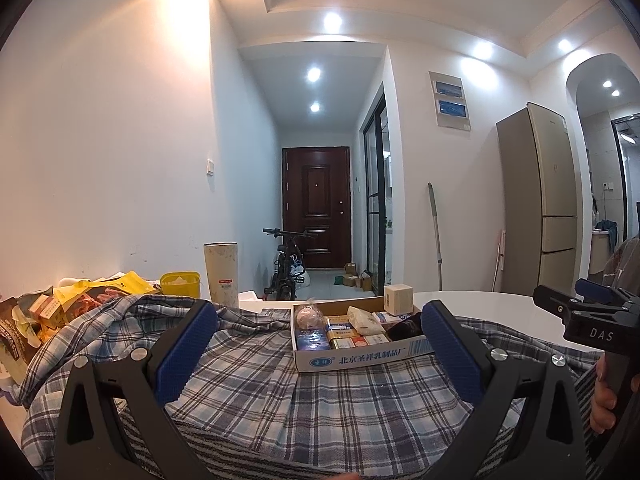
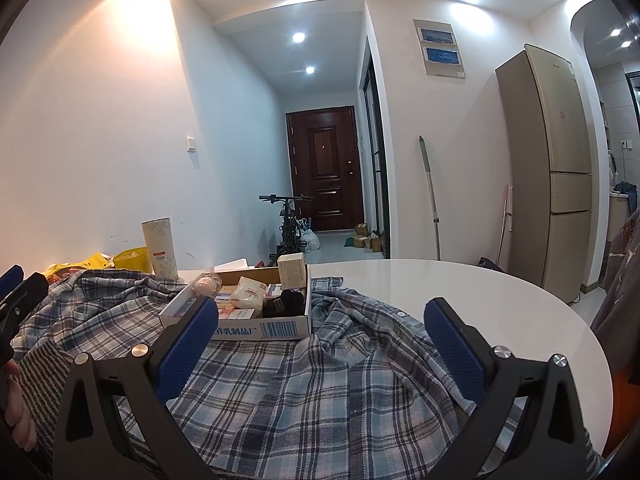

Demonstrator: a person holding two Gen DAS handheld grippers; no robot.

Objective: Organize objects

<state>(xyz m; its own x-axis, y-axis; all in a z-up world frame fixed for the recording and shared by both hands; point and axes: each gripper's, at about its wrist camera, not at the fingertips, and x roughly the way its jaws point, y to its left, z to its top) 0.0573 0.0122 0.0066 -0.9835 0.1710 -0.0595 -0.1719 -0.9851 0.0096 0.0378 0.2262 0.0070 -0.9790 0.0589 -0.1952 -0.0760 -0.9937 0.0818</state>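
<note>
both grippers [image 1: 320, 344] [image 2: 320, 340] agape, cardboard box [image 1: 360, 354] lengthwise left-right

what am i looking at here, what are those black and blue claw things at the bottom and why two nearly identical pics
Those claws are handheld grippers, one in each of a person's hands; no robot is involved. Each picture comes from a wide-angle camera mounted on one gripper, looking forward between its blue fingers. The first shows the left gripper, the second the right gripper. Both are open and hold nothing. In front lies a plaid shirt spread over a white round table. On the shirt sits a shallow cardboard box filled with small packets. A tall cup and yellow bags stand further left.
</note>
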